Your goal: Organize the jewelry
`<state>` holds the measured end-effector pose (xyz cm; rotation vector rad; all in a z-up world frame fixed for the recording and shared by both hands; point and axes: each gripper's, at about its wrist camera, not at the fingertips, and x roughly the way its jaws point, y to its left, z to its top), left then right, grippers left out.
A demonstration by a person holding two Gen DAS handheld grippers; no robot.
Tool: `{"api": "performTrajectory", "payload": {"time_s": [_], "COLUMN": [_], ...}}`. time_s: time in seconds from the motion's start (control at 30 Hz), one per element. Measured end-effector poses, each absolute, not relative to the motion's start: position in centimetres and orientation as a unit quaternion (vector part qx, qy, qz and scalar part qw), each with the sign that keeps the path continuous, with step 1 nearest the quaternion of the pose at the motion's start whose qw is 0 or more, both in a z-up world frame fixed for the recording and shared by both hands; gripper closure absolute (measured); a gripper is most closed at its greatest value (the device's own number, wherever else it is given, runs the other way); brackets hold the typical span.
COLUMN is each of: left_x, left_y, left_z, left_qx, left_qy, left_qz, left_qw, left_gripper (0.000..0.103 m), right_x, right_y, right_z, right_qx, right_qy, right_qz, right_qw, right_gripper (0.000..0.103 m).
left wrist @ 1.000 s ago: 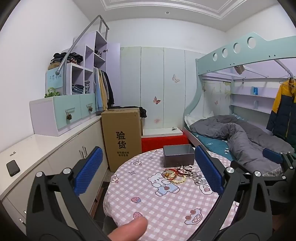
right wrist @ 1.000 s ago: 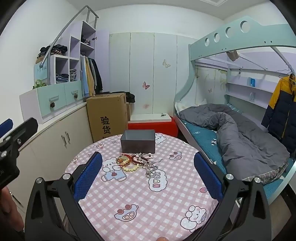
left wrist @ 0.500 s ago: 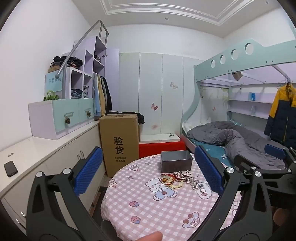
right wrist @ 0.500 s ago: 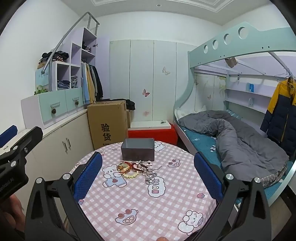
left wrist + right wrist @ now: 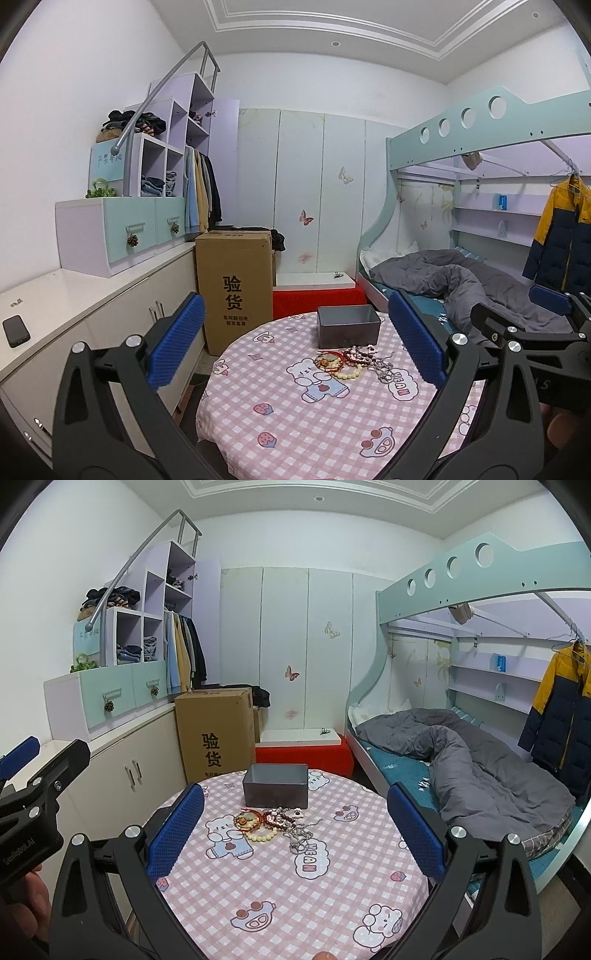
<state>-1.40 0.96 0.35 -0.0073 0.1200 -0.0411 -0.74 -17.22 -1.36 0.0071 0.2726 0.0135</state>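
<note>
Jewelry (image 5: 275,823) lies in a tangled heap of beaded bracelets and silver chains mid-surface, just in front of a grey rectangular metal box (image 5: 275,785). Both grippers, left (image 5: 295,350) and right (image 5: 295,830), hover short of it, jaws spread wide and empty. Pink checked cloth (image 5: 280,897) covers the round surface; a cardboard carton (image 5: 216,733) and bunk bed (image 5: 461,760) stand behind.

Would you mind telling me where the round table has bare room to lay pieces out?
The near half of the table, from the jewelry pile to the front edge, is bare cloth. So are the strips left and right of the pile. It is crowded only mid-table, where the pile lies just before the grey box.
</note>
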Motion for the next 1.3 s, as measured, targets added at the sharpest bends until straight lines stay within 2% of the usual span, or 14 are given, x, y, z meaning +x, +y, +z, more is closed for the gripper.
{"api": "performTrajectory", "payload": {"time_s": [0.97, 1.3], "left_x": [-0.2, 6.7], "left_y": [1.2, 0.5], "left_z": [-0.9, -5.4], "left_qx": [-0.009, 0.006], "left_qy": [0.067, 0.151], "left_qz": [-0.024, -0.016], "left_qw": [0.997, 0.988], "left_gripper": [0.006, 0.006], "right_x": [0.4, 4.7], "right_y": [-17.2, -20.1], "right_z": [-1.8, -5.9], "right_qx": [-0.001, 0.019], "right_qy": [0.135, 0.192], "right_qz": [0.011, -0.010], "right_qw": [0.991, 0.981], "right_gripper": [0.008, 0.008]}}
